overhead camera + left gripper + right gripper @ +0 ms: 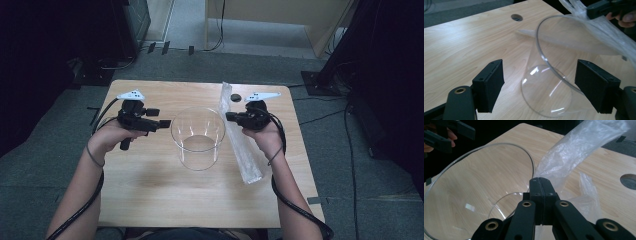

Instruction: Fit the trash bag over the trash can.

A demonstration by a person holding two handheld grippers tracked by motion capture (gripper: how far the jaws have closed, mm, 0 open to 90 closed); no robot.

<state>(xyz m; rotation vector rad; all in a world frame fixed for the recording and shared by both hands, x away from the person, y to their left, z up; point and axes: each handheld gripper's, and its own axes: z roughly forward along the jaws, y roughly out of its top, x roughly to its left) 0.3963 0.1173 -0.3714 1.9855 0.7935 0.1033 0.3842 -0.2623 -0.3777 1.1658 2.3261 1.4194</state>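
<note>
A clear, open-topped cylinder (198, 137) stands upright in the middle of the wooden table (150, 190). A long clear plastic bag (243, 150) lies to its right, its upper part lifted off the table. My right gripper (229, 117) is shut on the plastic bag (574, 152) close to the cylinder's right rim (499, 147). My left gripper (165, 123) is held just left of the cylinder. It stands open (539, 87), with the cylinder (549, 82) ahead of its wide-apart jaws and not touched.
A round cable hole (235, 97) sits near the table's far edge by the bag's far end. Black cables trail from both grippers past the forearms. Dark stands and cables occupy the carpeted floor (350, 165) around the table; pale wooden furniture (280, 15) stands behind.
</note>
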